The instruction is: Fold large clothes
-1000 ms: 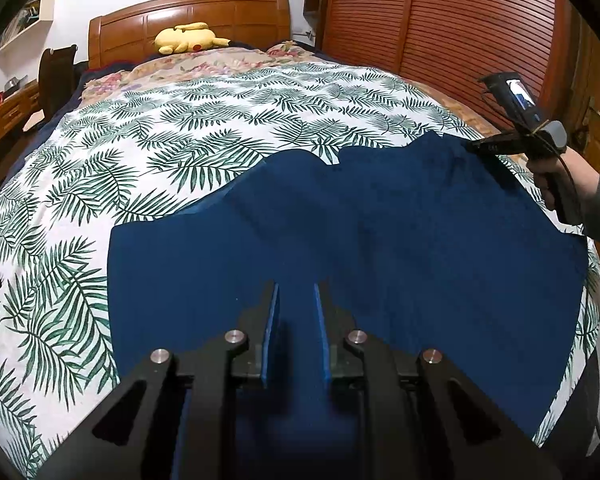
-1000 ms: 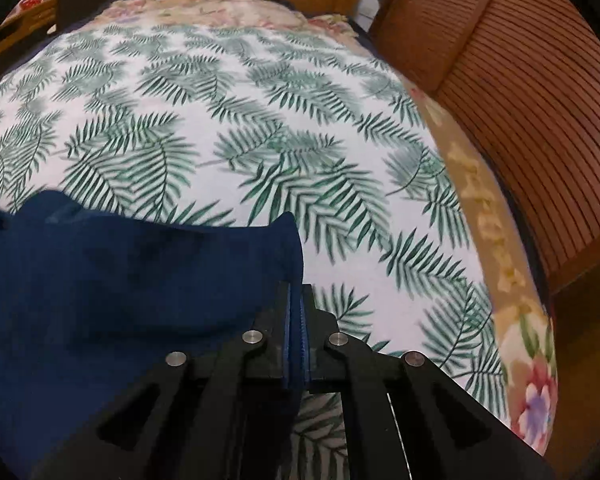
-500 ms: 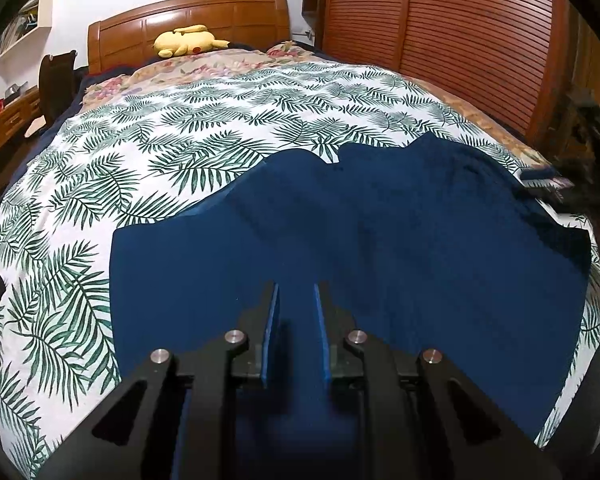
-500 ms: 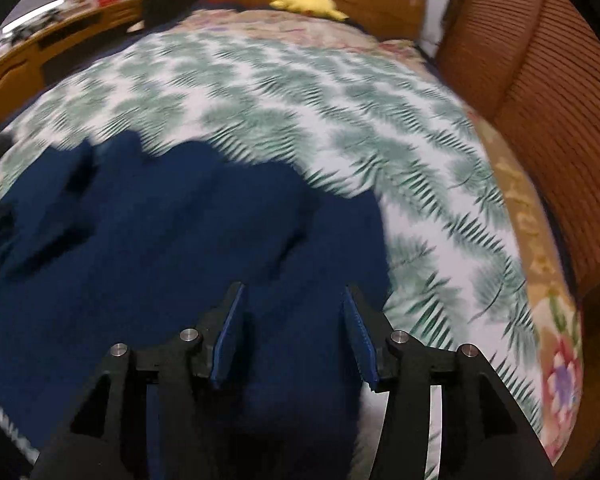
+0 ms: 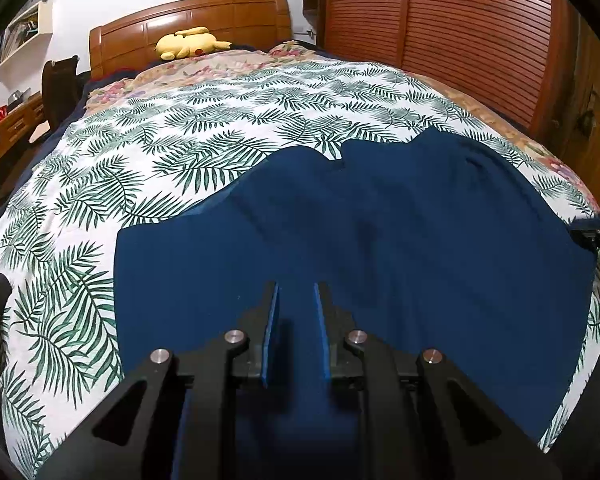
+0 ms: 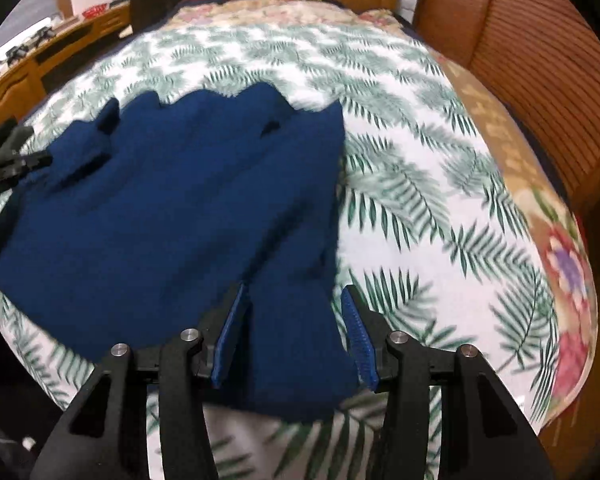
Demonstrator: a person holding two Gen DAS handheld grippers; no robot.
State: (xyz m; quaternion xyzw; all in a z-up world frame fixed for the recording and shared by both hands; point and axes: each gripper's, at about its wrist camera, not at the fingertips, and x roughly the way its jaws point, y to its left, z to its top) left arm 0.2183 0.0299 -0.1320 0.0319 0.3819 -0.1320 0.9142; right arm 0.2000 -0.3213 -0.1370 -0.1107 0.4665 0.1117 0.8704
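Nearest to you, your left gripper (image 5: pixel 296 296) hangs over the near edge of the dark blue garment (image 5: pixel 360 248), its two blue pads a narrow gap apart with the cloth running up between them; whether the pads actually press on the fabric you cannot tell from this view. Your right gripper (image 6: pixel 294 300) sits at the garment's near right corner, its jaws closing, with a strip of the blue cloth lying between the pads (image 6: pixel 230 332) and a visible gap on either side, so nothing is pinched there. In the right wrist view the picture is blurred. The garment lies spread flat on the near half of the bed, on a white bedspread (image 5: pixel 204 136) printed with green palm leaves; its far edge is uneven, with a notch near the middle. At the right rim of the left wrist view the tip of your other gripper shows just beside the garment's right edge. Farther off, a floral cover lies at the head of the bed, a yellow plush toy (image 5: pixel 188 42) rests against the wooden headboard (image 5: pixel 188 20), and slatted wooden wardrobe doors (image 5: pixel 460 32) stand to the right.
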